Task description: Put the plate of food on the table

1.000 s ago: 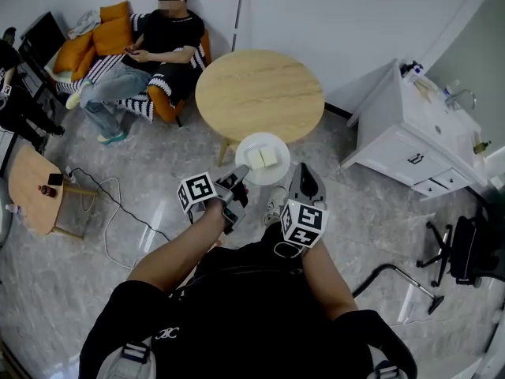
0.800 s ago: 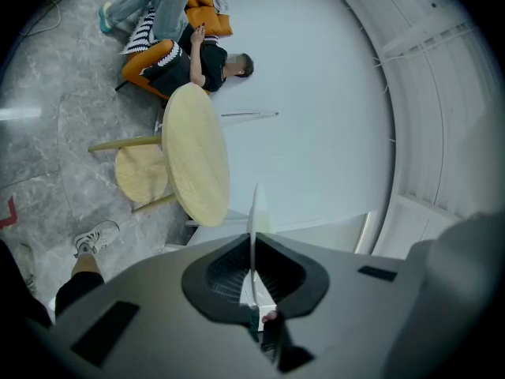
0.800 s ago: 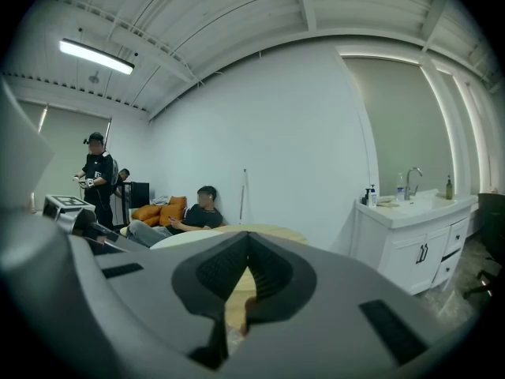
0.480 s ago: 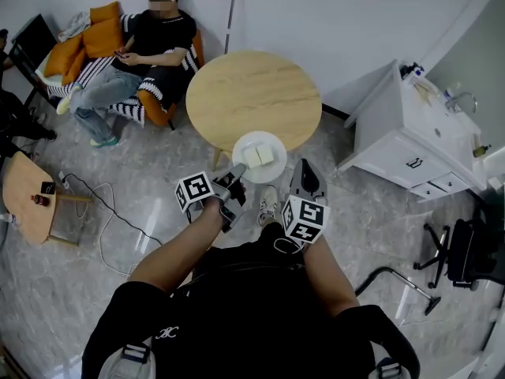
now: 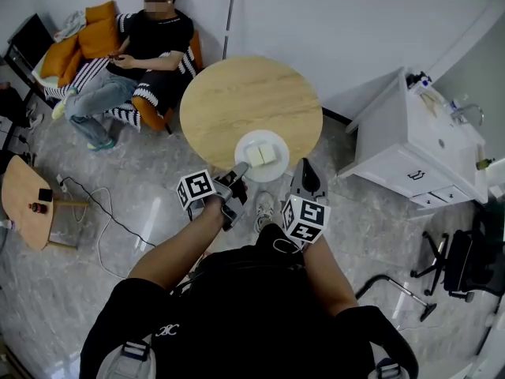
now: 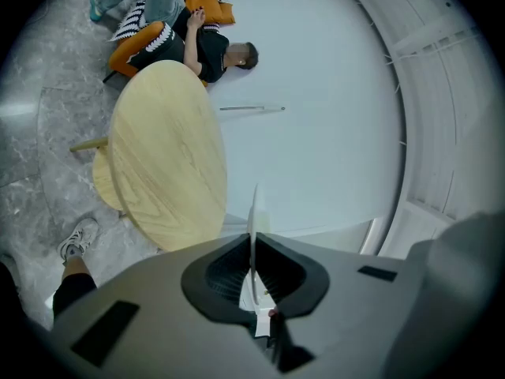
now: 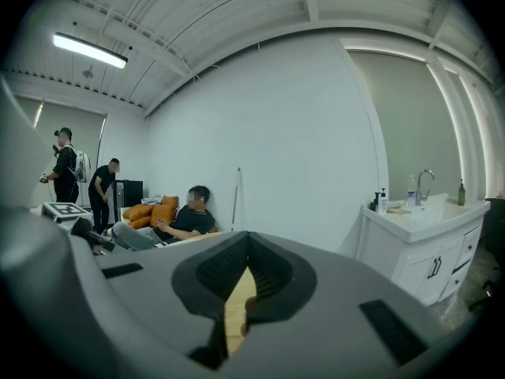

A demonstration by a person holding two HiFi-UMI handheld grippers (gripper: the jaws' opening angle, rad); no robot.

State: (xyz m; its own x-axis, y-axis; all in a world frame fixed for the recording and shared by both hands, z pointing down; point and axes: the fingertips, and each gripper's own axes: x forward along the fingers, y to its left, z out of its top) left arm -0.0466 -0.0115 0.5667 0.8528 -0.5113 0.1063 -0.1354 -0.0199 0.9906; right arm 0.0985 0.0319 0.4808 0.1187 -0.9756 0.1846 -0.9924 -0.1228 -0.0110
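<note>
A white plate (image 5: 251,141) carrying two pale blocks of food (image 5: 267,156) hangs over the near edge of the round wooden table (image 5: 237,93). My left gripper (image 5: 239,172) is shut on the plate's near rim. In the left gripper view the plate (image 6: 254,212) shows edge-on between the left gripper's (image 6: 252,247) pads, with the table (image 6: 162,156) ahead and to the left. My right gripper (image 5: 306,172) hovers just right of the plate, holding nothing. In the right gripper view the right gripper (image 7: 241,290) has its jaws together, with a sliver of wood showing between them.
A person (image 5: 150,42) sits on an orange chair behind the table at the left. A white sink cabinet (image 5: 410,144) stands at the right, with an office chair (image 5: 465,251) nearer. A small side table (image 5: 24,204) and a floor cable (image 5: 102,215) lie at the left.
I have stepped toward the round table. The plate, still in the left gripper, now reaches over the table's near edge instead of hanging short of it. The right gripper came along beside it.
</note>
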